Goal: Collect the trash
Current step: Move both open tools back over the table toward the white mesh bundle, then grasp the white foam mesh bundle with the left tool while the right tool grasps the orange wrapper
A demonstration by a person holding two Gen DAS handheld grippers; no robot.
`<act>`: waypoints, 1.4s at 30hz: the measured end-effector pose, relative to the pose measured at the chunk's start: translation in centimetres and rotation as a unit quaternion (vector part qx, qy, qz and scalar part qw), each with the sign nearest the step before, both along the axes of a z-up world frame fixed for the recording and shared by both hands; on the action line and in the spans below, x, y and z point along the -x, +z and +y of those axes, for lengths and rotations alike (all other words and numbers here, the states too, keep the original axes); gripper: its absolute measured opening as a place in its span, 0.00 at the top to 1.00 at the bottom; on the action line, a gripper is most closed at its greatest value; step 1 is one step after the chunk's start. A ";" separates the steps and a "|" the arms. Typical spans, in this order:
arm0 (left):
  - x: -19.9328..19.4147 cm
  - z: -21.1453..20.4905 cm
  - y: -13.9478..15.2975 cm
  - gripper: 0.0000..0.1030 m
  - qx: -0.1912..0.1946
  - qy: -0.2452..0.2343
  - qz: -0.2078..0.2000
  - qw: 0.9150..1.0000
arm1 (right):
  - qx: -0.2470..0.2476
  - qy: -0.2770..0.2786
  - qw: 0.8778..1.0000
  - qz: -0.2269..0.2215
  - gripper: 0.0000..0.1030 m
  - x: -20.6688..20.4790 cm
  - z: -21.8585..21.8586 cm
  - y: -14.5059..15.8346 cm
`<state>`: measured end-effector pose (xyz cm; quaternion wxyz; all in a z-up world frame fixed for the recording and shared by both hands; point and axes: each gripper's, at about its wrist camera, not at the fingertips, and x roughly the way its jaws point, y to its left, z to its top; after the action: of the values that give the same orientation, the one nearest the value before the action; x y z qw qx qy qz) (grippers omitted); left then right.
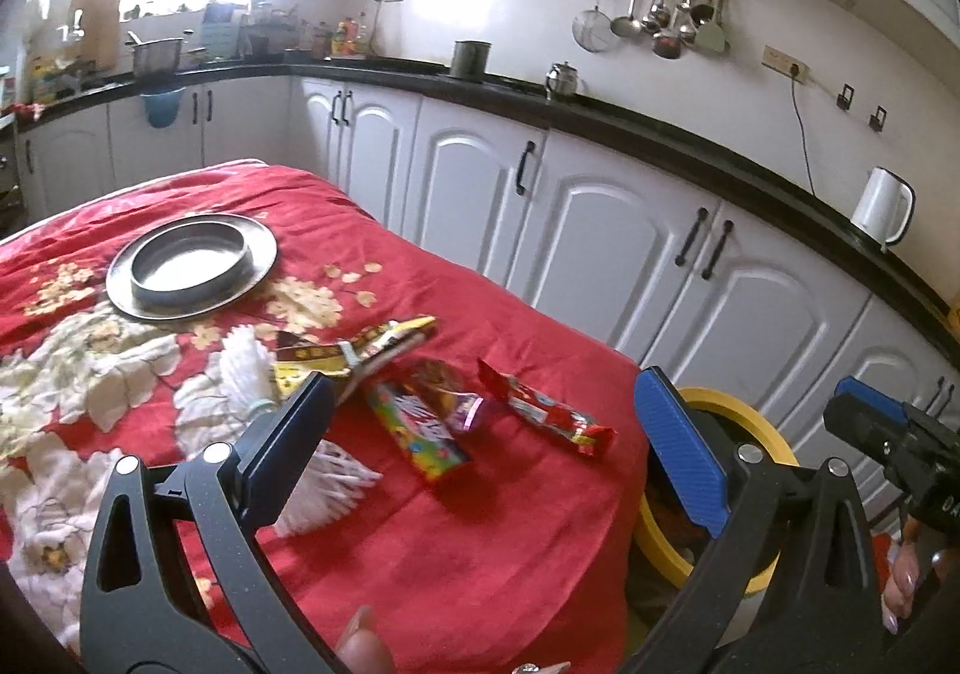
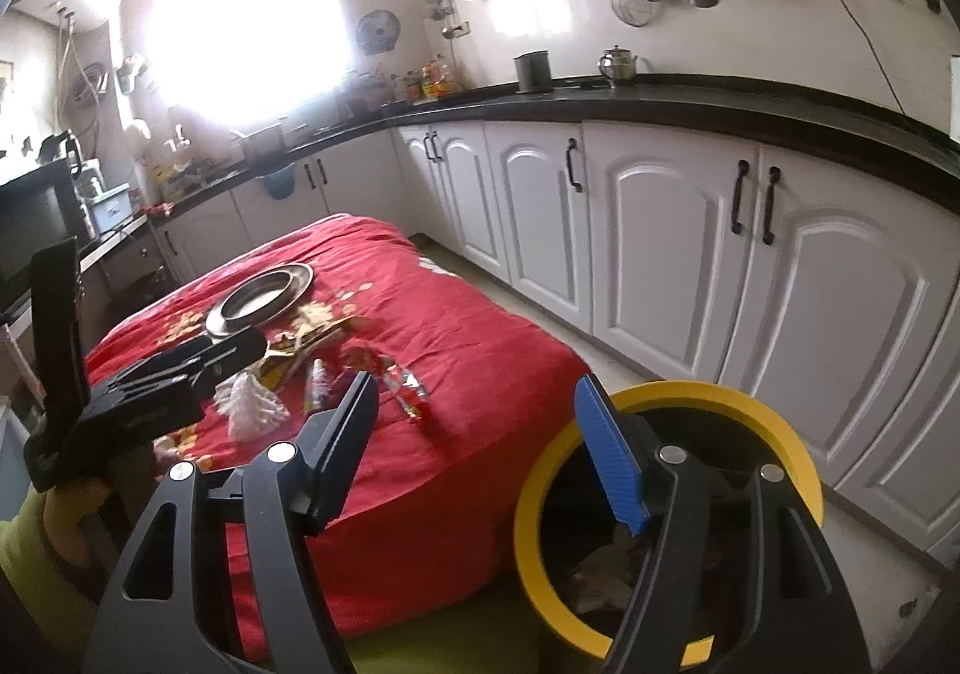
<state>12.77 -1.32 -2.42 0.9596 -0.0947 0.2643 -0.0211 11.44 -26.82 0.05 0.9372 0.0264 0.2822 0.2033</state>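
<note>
Several snack wrappers lie on the red flowered tablecloth (image 1: 480, 554): a red one (image 1: 549, 415), a rainbow one (image 1: 420, 431), a yellow-brown pile (image 1: 348, 353), plus white pleated paper cups (image 1: 327, 494). My left gripper (image 1: 489, 446) is open and empty, hovering over the wrappers. My right gripper (image 2: 480, 446) is open and empty, above the rim of the yellow-rimmed black bin (image 2: 744, 404) beside the table; some trash lies inside. The wrappers also show in the right wrist view (image 2: 408, 392). The bin also shows in the left wrist view (image 1: 750, 416).
A metal plate with a round tin (image 1: 192, 266) sits at the table's far side. White cabinets (image 1: 600, 248) under a black counter run along the right, close to the bin. A white kettle (image 1: 882, 212) stands on the counter.
</note>
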 end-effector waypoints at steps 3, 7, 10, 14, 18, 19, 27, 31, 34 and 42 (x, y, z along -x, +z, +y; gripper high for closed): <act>0.1 0.9 0.0 0.11 0.004 0.011 -0.001 1.000 | 0.002 0.008 1.000 0.003 0.36 0.0 0.8 0.0; 0.2 2.2 0.0 0.11 0.009 0.027 -0.001 1.000 | 0.003 0.022 1.000 0.006 0.36 -0.1 1.8 -0.1; 0.3 3.2 -0.1 0.11 0.013 0.039 0.000 0.999 | 0.007 0.032 0.999 0.008 0.36 -0.1 2.8 -0.3; 0.4 4.7 -0.3 0.11 0.018 0.056 0.001 0.998 | 0.013 0.052 0.998 0.014 0.36 -0.3 4.4 -0.6; 0.4 6.2 -0.5 0.11 0.025 0.074 0.004 0.997 | 0.014 0.069 0.997 0.021 0.36 -0.8 6.1 -0.9; 0.4 6.4 -0.6 0.11 0.026 0.077 0.005 0.997 | 0.015 0.073 0.997 0.024 0.36 -1.0 6.6 -1.0; 0.3 9.2 -1.7 0.11 0.039 0.107 0.019 0.993 | 0.023 0.100 0.994 0.033 0.37 -2.7 10.1 -1.4; 0.2 10.2 -2.3 0.11 0.046 0.117 0.029 0.992 | 0.026 0.105 0.993 0.047 0.41 -4.1 11.5 -2.1; -0.1 10.9 -3.0 0.11 0.052 0.122 0.039 0.990 | 0.028 0.108 0.992 0.062 0.47 -5.2 12.6 -3.0; -1.1 11.3 -5.1 0.18 0.080 0.107 0.069 0.989 | 0.041 0.115 0.988 0.092 0.59 -7.9 15.0 -5.3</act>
<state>13.86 9.95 -7.53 0.9251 -0.2003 0.3156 0.0672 19.36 -11.78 -5.25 0.8779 -0.0259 0.3768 0.2944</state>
